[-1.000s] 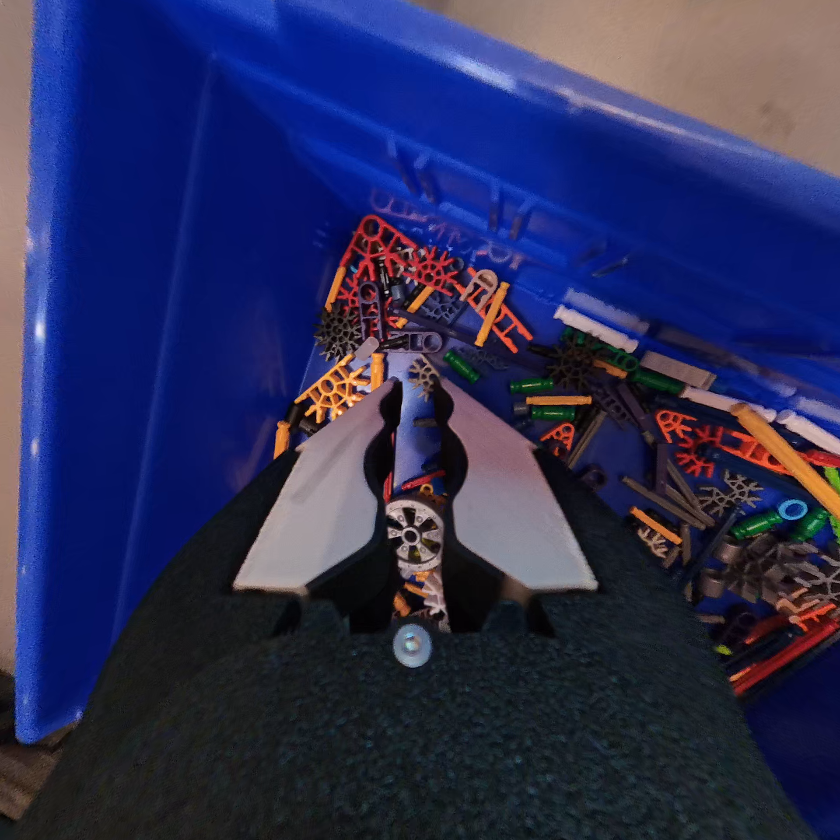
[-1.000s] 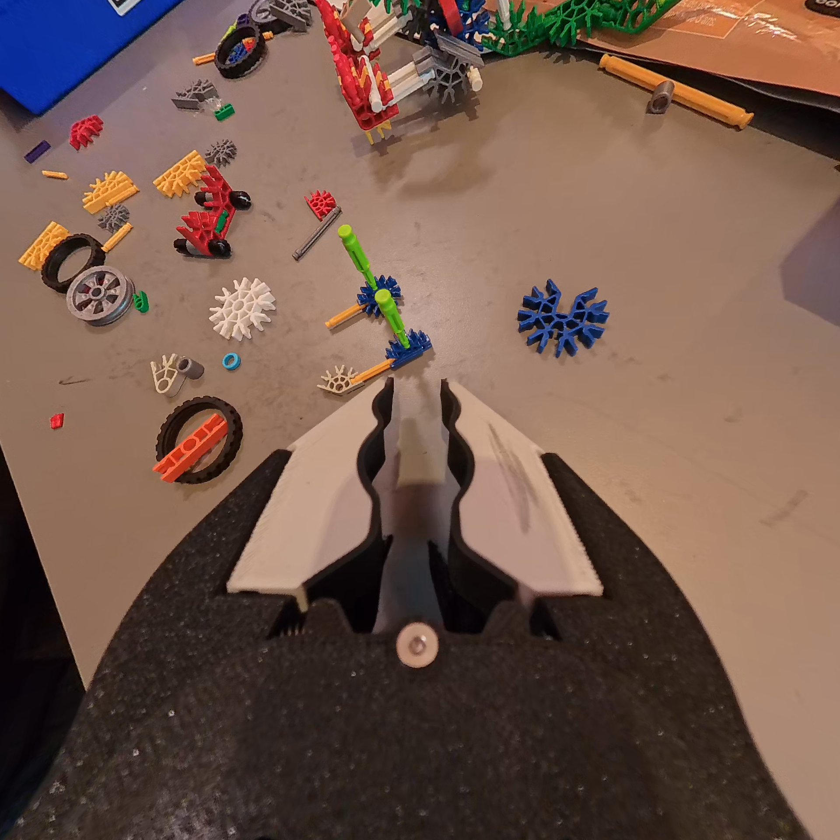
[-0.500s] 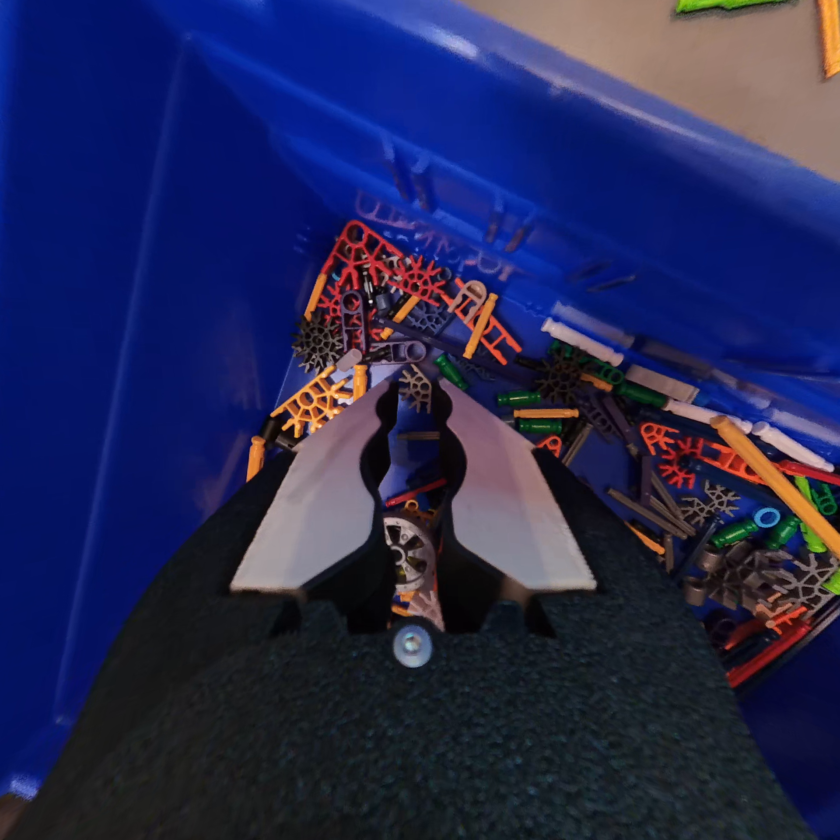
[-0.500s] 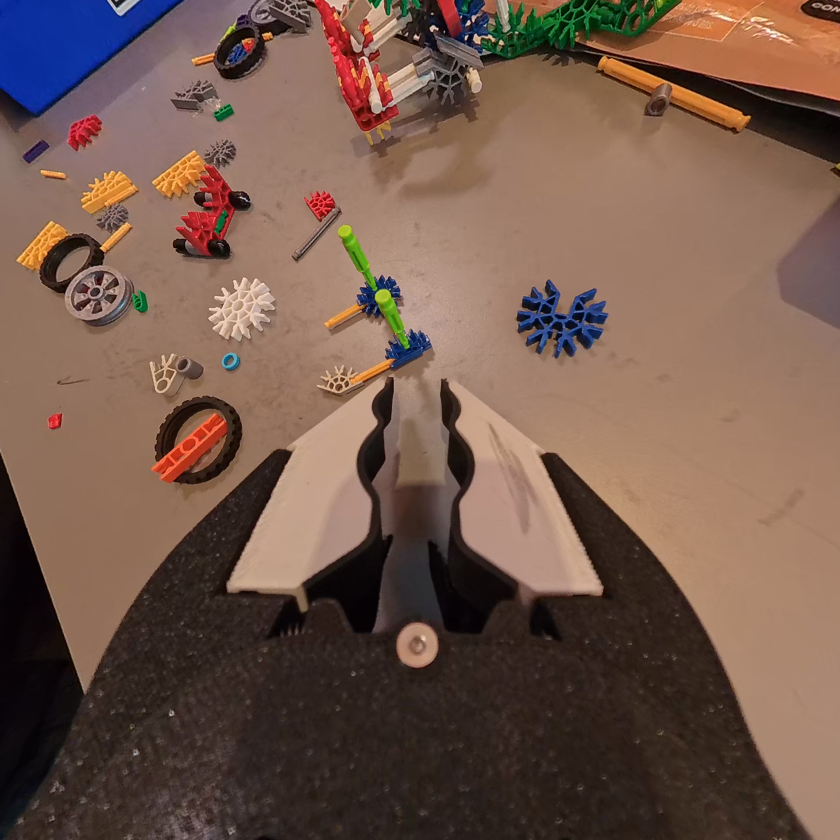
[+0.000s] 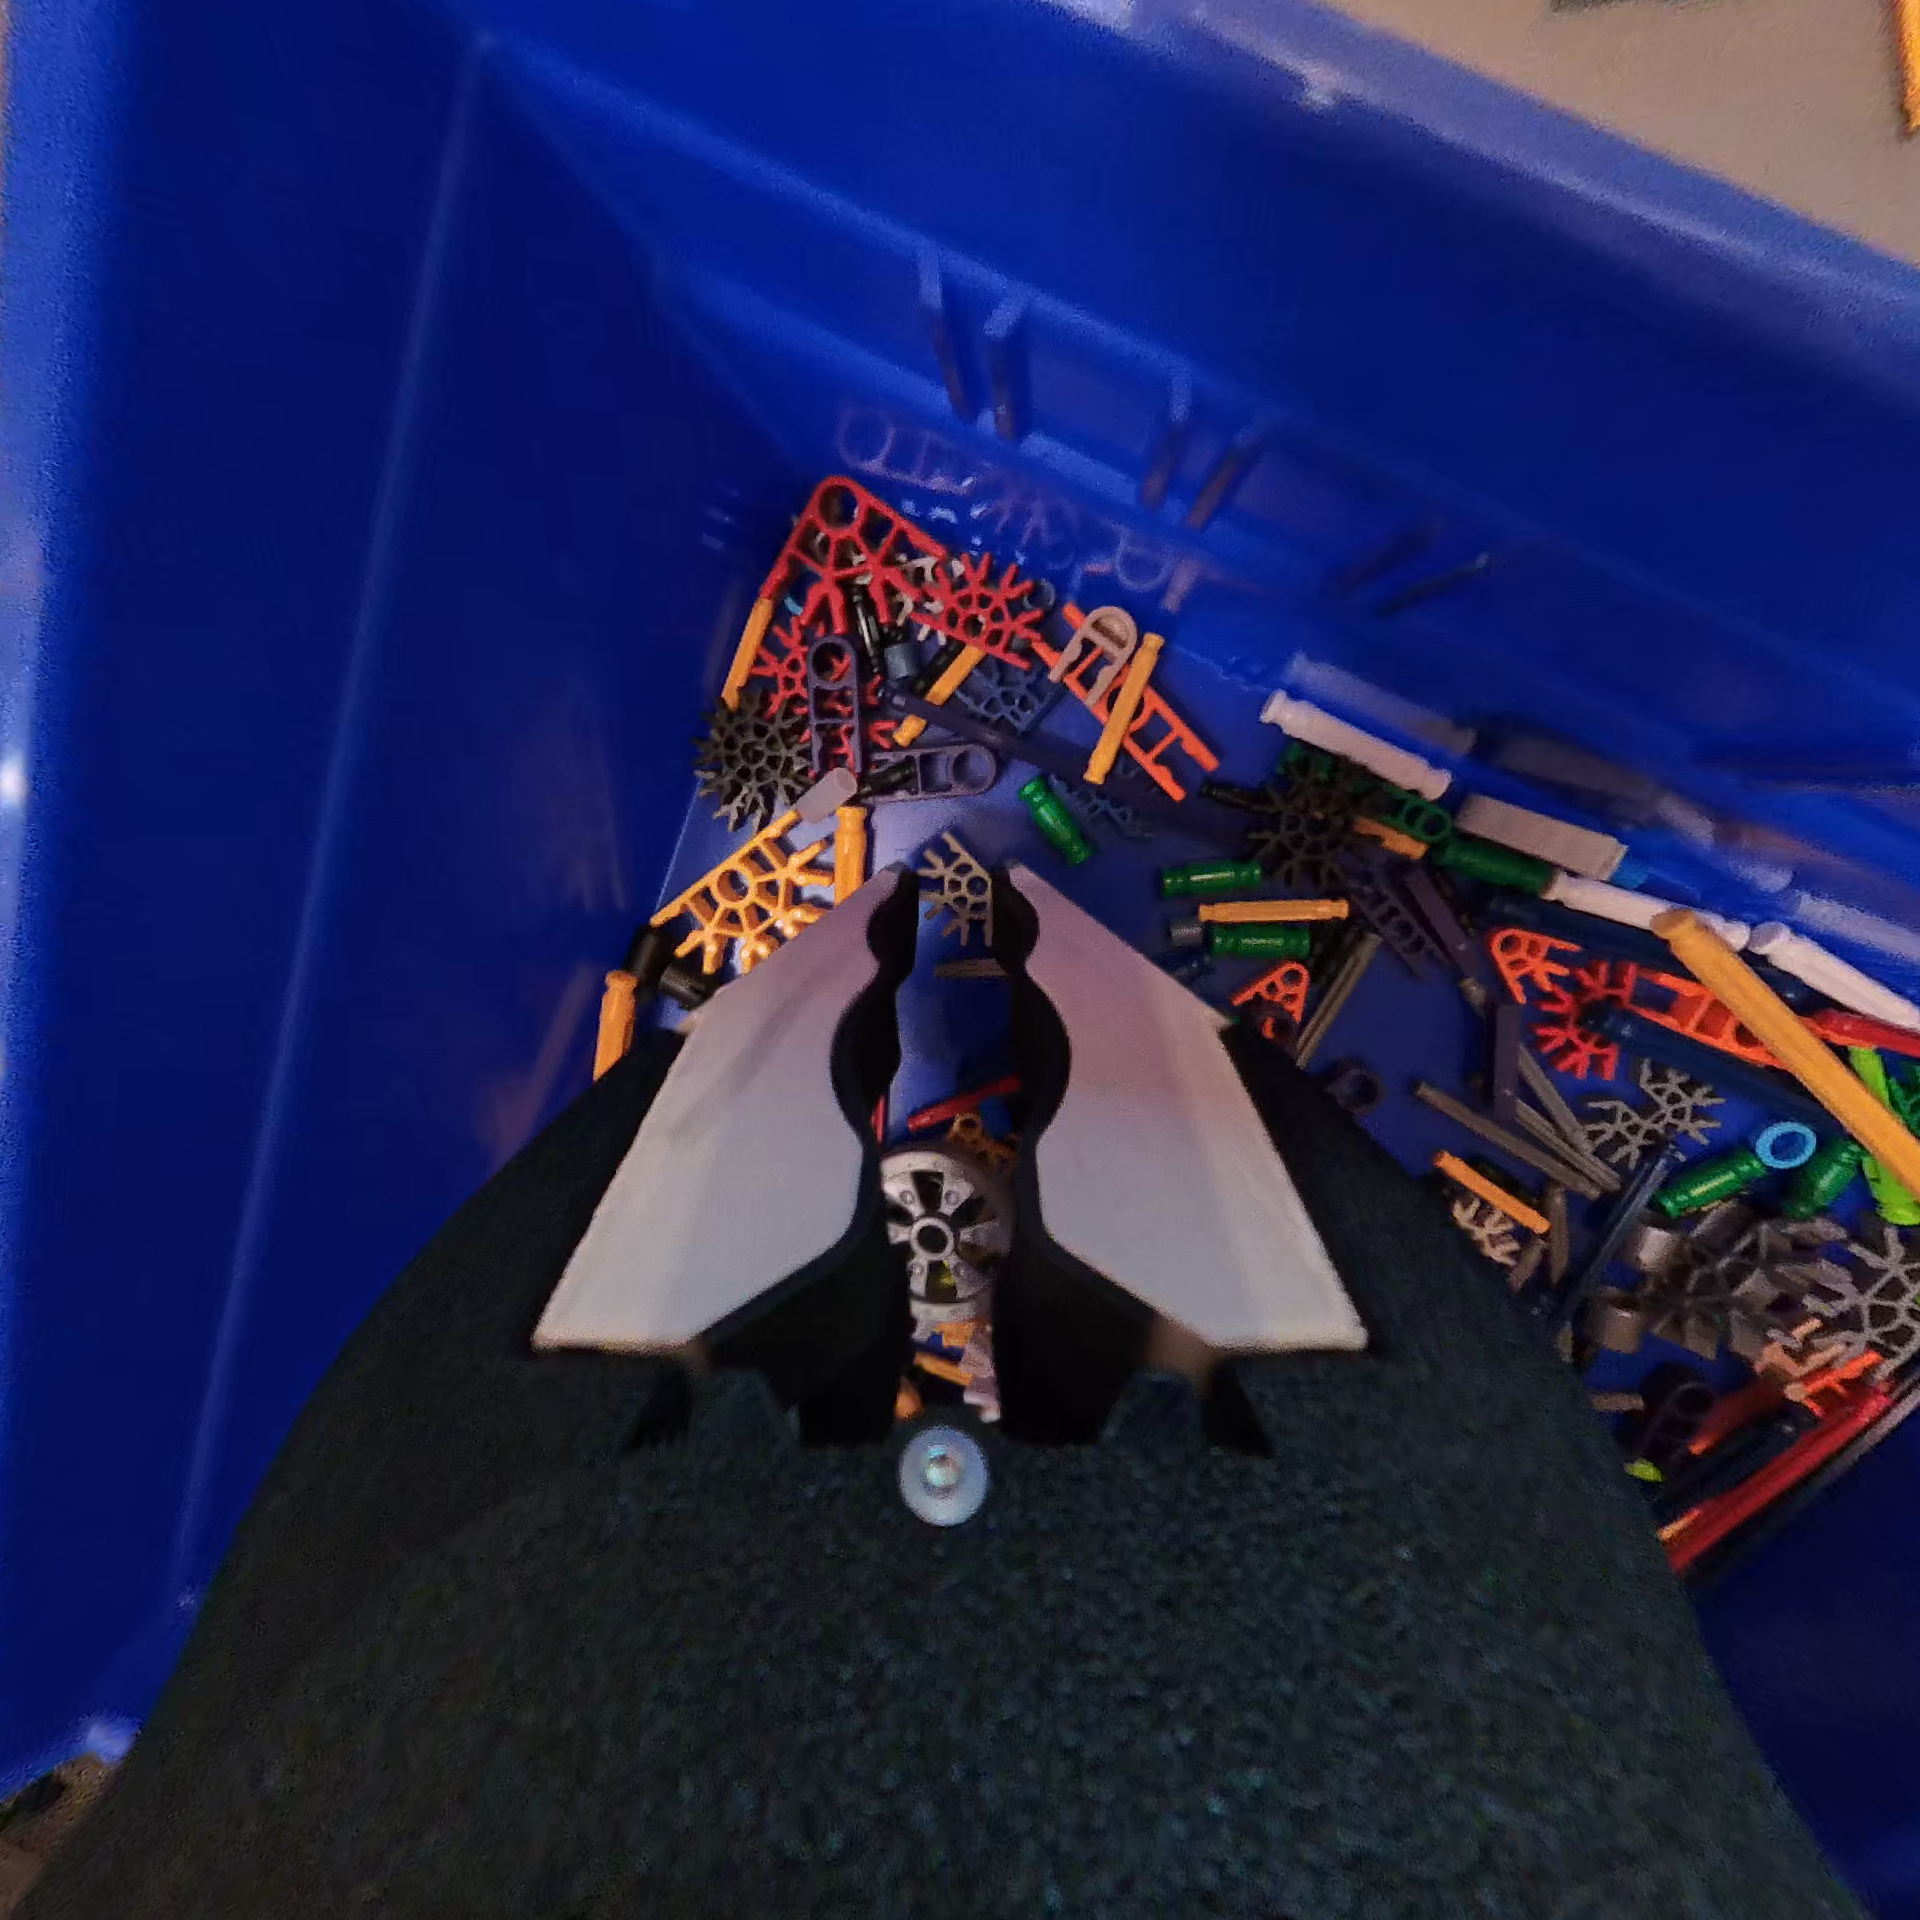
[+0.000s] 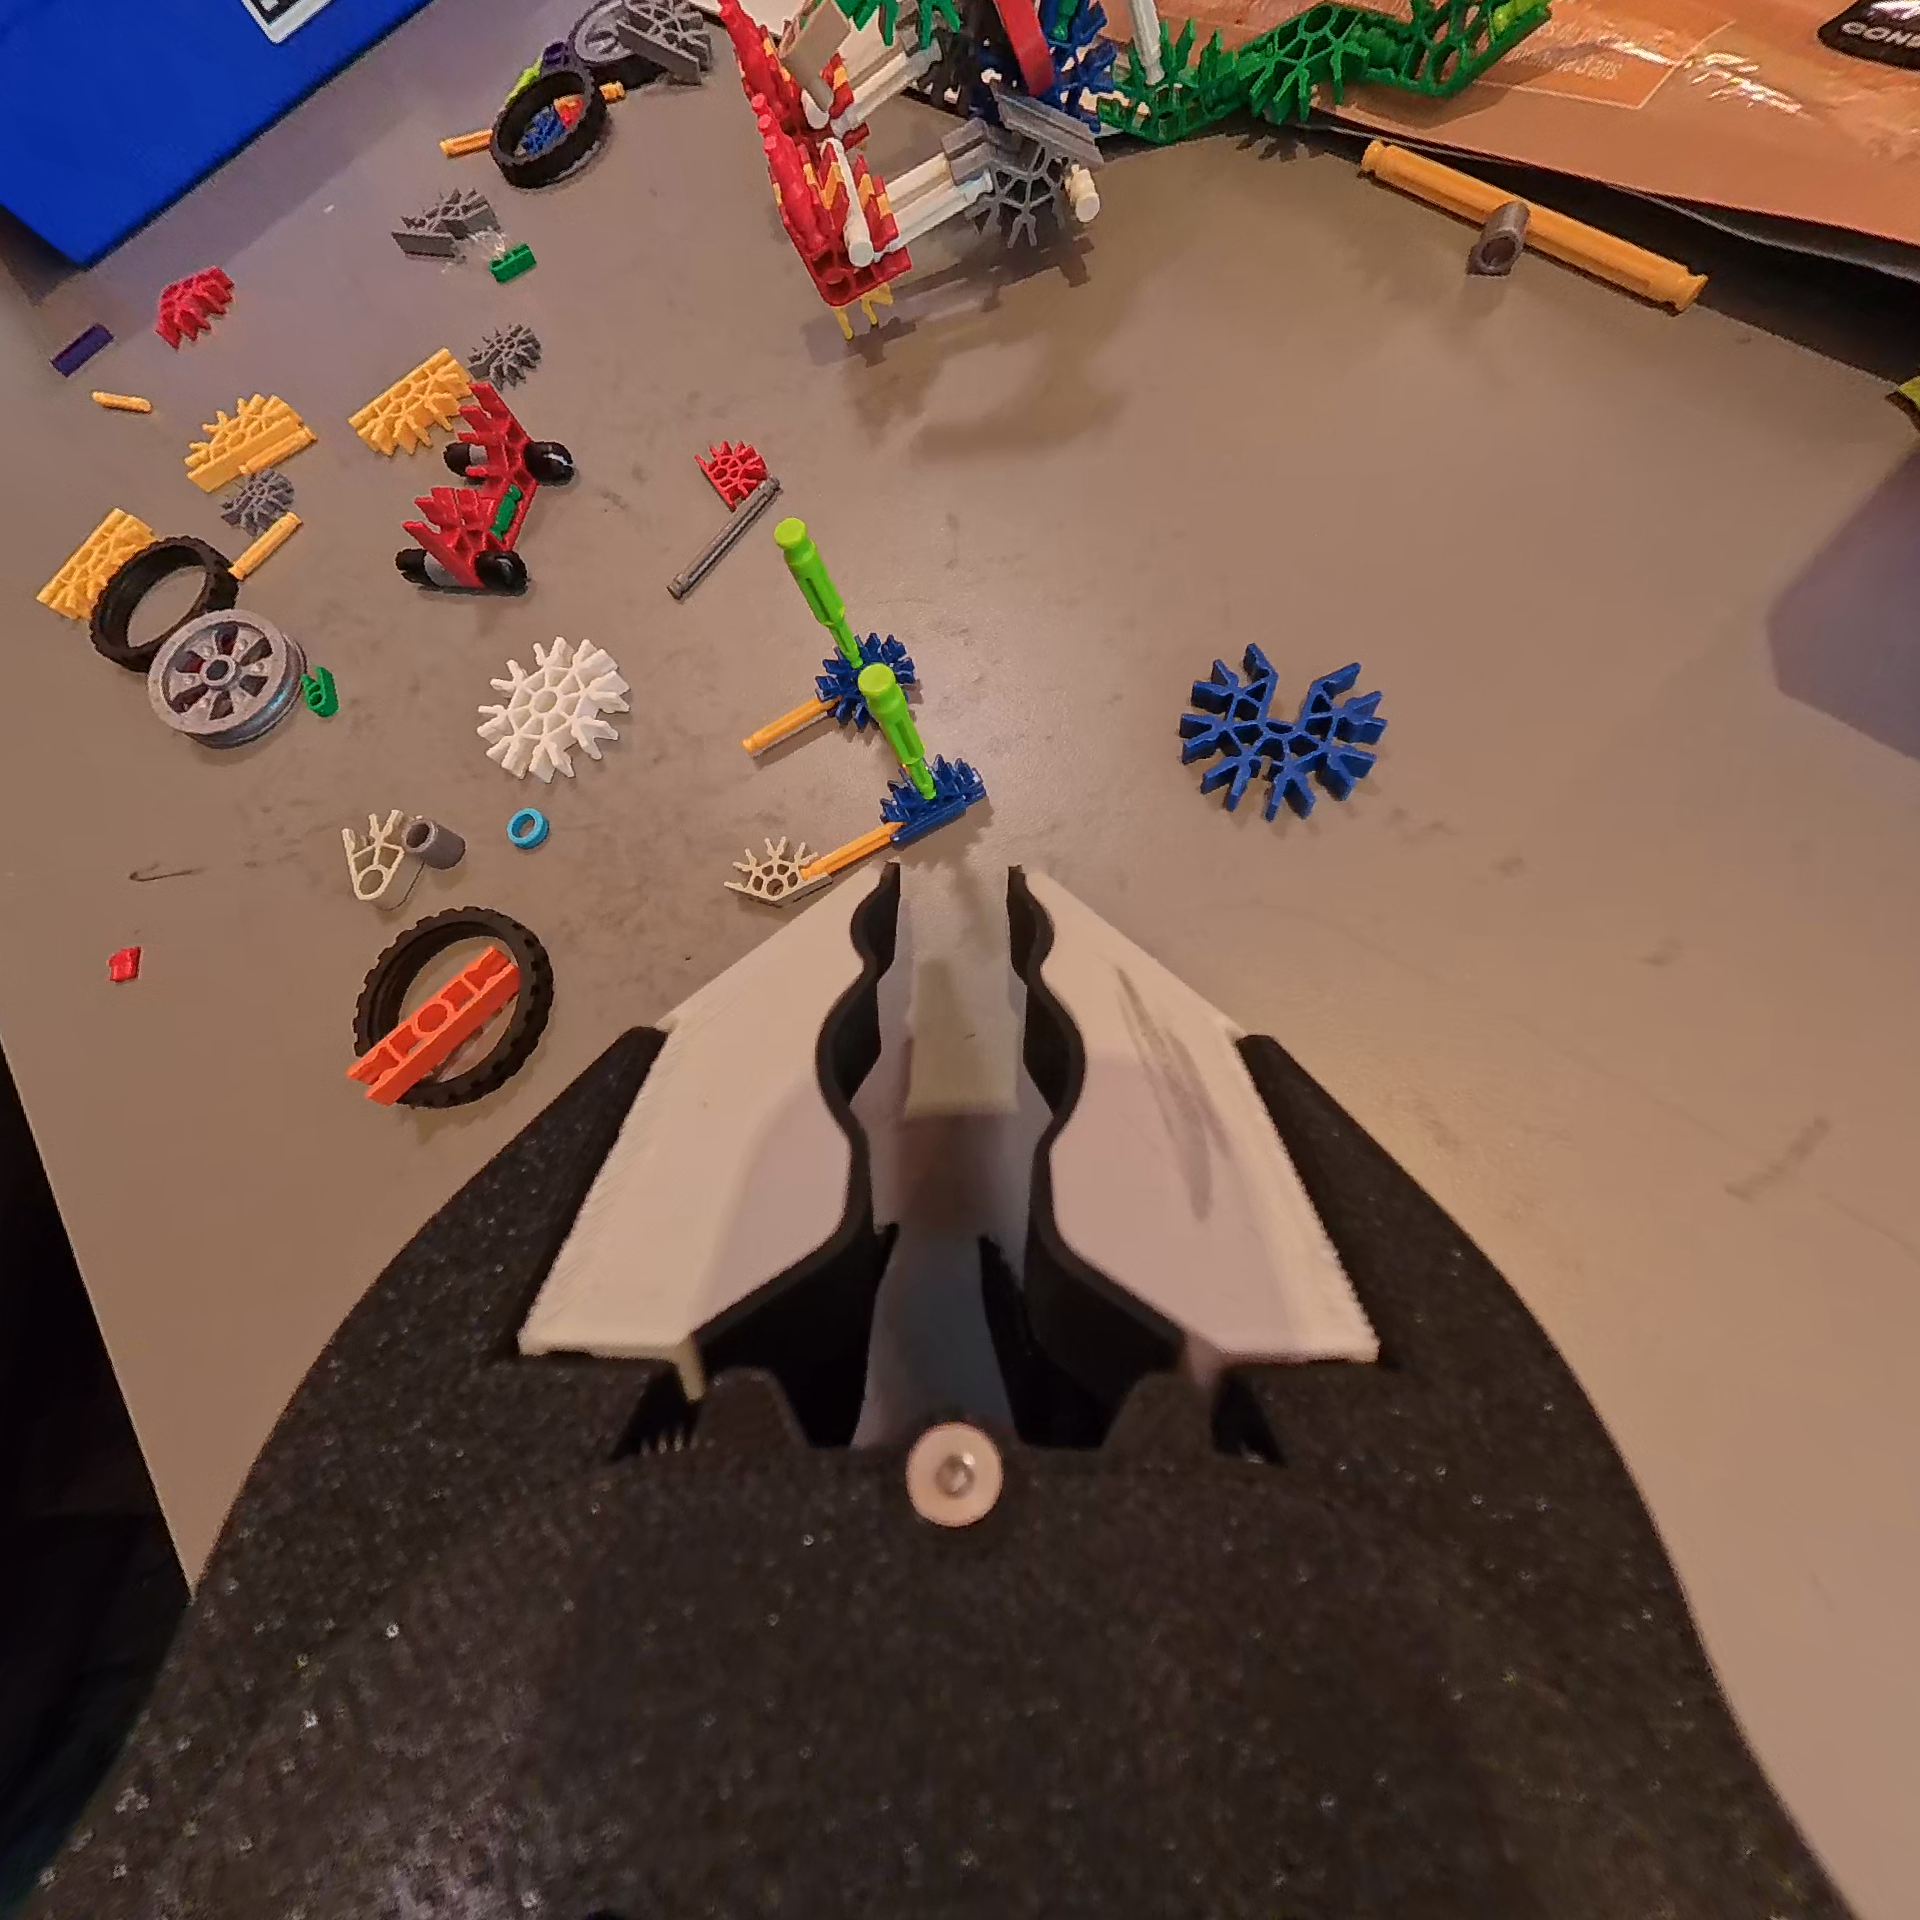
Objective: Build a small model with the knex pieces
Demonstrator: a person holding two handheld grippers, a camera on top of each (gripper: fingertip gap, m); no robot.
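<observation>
Your left claw point(image 5: 961, 894) blocks much of the blue bin point(image 5: 395, 582); a grey spoked wheel point(image 5: 940, 1231) shows only through the gap between its parted, empty jaws. The bin holds loose rods and connectors, blurred toward the right. Your right claw point(image 6: 951, 883) hangs parted and empty over the bench point(image 6: 1455, 520), near a blue connector with a green rod point(image 6: 925, 779).

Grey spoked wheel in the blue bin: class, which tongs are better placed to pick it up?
Left. The left tongs hang inside the blue bin, open, above the grey spoked wheel; the right tongs are over the table.
</observation>
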